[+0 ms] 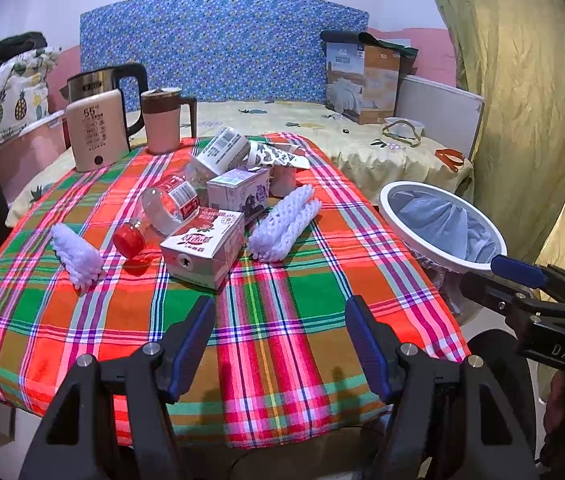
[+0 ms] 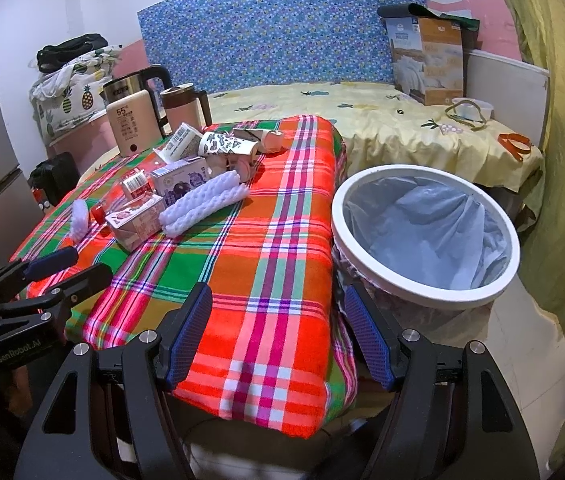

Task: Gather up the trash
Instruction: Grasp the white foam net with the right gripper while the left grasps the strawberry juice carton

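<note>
While both claws, left (image 1: pixel 280 344) and right (image 2: pixel 278 336), hang open and empty, the pink carton (image 1: pixel 202 250) looks light, probably crushable; grip its flat sides.

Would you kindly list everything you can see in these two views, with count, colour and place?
Foam fruit nets: two, white, flanking the cartons.
Drink cartons: two, pink and purple, centre of table.
Plastic bottle: one, clear with red cap, lying left of cartons.
Paper cups: several, white printed, behind the cartons.
Tablecloth: one, red-green plaid, over the table.
Trash bin: one, white rim with blue liner, right of table.
Kettles and jug: three, cream, steel, pink, table's far left.
Bed: one, yellow sheet, behind.
Box: one, brown-white, on bed.
Left gripper: one, black with blue pads, open.
Right gripper: one, same, open.
</note>
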The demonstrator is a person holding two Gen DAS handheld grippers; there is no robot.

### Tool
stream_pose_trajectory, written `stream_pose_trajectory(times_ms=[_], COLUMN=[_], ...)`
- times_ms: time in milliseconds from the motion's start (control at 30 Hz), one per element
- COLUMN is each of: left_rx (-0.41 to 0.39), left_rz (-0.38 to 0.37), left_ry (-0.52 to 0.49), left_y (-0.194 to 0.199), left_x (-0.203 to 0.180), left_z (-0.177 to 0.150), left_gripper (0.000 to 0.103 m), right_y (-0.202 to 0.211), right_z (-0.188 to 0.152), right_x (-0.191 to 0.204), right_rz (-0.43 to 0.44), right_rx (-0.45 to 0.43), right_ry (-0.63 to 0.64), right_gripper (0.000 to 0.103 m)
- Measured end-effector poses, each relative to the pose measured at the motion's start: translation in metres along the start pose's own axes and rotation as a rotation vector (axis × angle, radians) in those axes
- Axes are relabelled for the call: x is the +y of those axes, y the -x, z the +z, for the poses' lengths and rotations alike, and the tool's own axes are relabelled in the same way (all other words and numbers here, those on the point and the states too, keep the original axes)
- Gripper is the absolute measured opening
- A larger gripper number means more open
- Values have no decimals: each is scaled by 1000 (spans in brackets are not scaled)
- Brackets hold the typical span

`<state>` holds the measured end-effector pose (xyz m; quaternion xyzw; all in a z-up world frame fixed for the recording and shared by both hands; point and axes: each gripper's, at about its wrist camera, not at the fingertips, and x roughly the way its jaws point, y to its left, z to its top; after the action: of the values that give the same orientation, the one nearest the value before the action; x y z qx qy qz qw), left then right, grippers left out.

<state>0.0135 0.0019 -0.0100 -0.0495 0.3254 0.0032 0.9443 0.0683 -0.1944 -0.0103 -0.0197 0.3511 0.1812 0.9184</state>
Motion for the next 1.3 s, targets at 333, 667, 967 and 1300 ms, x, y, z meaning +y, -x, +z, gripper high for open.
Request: stream_pose_trajectory(times_ms=[333, 667, 967, 1300], left_rx=[6, 13, 47, 75], left_rz=[63, 65, 11, 10], left_ry=[58, 55, 15, 49], left_y=[-24, -52, -72, -81], left_x=[38, 62, 61, 68], left_z=[14, 29, 31, 23], left_gripper=[69, 69, 69, 61], right_y=[-32, -68, -102, -125], right_z=[10, 31, 50, 57], right_x=[11, 24, 28, 44], right_rz=[122, 225, 246, 244], right_rx=[63, 140, 167, 224], right_ry=[-5, -64, -134, -160], right_gripper=[70, 70, 70, 58])
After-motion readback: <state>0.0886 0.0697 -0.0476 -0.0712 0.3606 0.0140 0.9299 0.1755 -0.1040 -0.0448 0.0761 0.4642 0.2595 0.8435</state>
